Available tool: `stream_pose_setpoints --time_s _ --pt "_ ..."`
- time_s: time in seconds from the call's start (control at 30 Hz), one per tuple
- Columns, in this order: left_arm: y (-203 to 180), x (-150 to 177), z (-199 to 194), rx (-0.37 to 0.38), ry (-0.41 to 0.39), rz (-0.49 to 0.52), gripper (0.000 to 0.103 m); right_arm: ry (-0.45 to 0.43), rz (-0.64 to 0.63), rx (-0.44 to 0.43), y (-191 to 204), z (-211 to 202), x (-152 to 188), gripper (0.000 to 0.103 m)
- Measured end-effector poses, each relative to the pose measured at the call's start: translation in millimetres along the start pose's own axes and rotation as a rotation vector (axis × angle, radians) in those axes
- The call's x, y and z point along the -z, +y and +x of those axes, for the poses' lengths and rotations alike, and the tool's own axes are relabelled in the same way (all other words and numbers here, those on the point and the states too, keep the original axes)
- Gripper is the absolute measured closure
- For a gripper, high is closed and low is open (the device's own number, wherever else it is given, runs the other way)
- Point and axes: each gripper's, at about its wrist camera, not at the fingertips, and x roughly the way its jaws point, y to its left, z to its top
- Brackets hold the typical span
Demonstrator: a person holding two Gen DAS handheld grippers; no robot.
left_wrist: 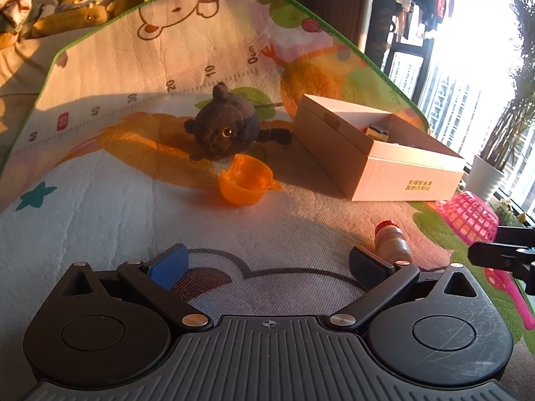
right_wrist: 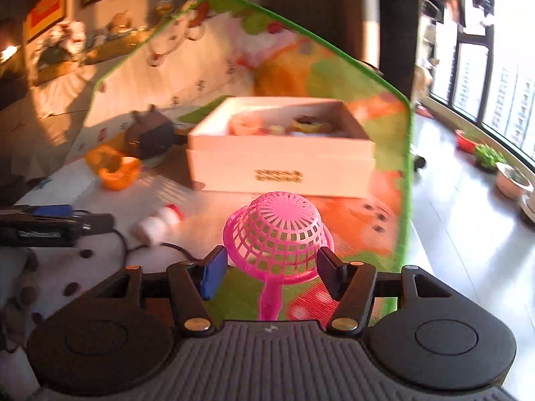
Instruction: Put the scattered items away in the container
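Note:
A white open box [left_wrist: 394, 167] stands on the play mat, with small items inside [right_wrist: 277, 127]. A pink mesh strainer [right_wrist: 277, 234] lies upside down on the mat between my right gripper's [right_wrist: 271, 274] open jaws, not gripped; it also shows in the left wrist view [left_wrist: 468, 217]. My left gripper [left_wrist: 267, 265] is open and empty above the mat. A small bottle with a red cap [left_wrist: 391, 244] lies just past its right finger. An orange cup [left_wrist: 245, 180] lies on its side next to a dark plush toy [left_wrist: 227, 127].
The mat [left_wrist: 117, 67] has a green border and covers a couch-like surface. Plush toys [left_wrist: 67, 16] lie beyond its far edge. Potted plants [right_wrist: 501, 170] stand on the floor by the window at right. My left gripper shows at the left edge of the right wrist view [right_wrist: 50, 224].

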Motion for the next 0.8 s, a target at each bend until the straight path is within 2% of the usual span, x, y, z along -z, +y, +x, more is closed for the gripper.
stream_pose_setpoints --time_s 0.1,0.17,0.2,0.23,0.27,0.37,0.4,0.5,0.57,0.63,0.67,0.7,0.8 --pt "-2 0 1 -0.008 0.006 0.011 0.000 0.032 0.068 0.017 -12 11 5 0.042" --pt "-5 -1 2 -0.020 0.015 0.025 0.000 0.018 0.090 0.012 -11 12 5 0.041" --pt "-7 -1 3 -0.028 0.021 0.036 0.000 0.014 0.103 0.004 -12 13 4 0.035" --pt "-9 -1 3 -0.039 0.028 0.050 0.000 0.011 0.121 0.002 -12 14 5 0.022" --pt "-11 -2 4 -0.046 0.035 0.062 0.000 0.016 0.136 0.010 -12 16 7 0.016" --pt "-15 -4 4 -0.067 0.055 0.083 0.000 0.030 0.149 0.016 -13 20 9 0.012" --pt "-17 -5 3 -0.058 0.060 0.082 0.000 0.028 0.154 0.014 -14 21 10 0.012" --pt "-25 -10 -3 0.064 0.063 0.049 0.000 0.016 0.176 -0.004 -16 20 11 0.012" --pt "-43 -13 -8 0.096 0.021 0.111 0.000 0.009 0.191 -0.014 -19 19 11 0.012" --pt "-66 -12 -12 0.075 -0.043 0.240 0.008 0.004 0.203 -0.019 -20 18 11 0.012" --pt "-76 -12 -11 0.071 -0.052 0.300 0.027 0.002 0.207 -0.021 -21 18 11 0.012" --pt "-83 -12 -8 0.081 -0.038 0.335 0.034 0.001 0.209 -0.022 -21 18 12 0.012" --pt "-91 -13 5 0.120 0.032 0.339 0.033 -0.002 0.214 -0.026 -22 18 12 0.011"
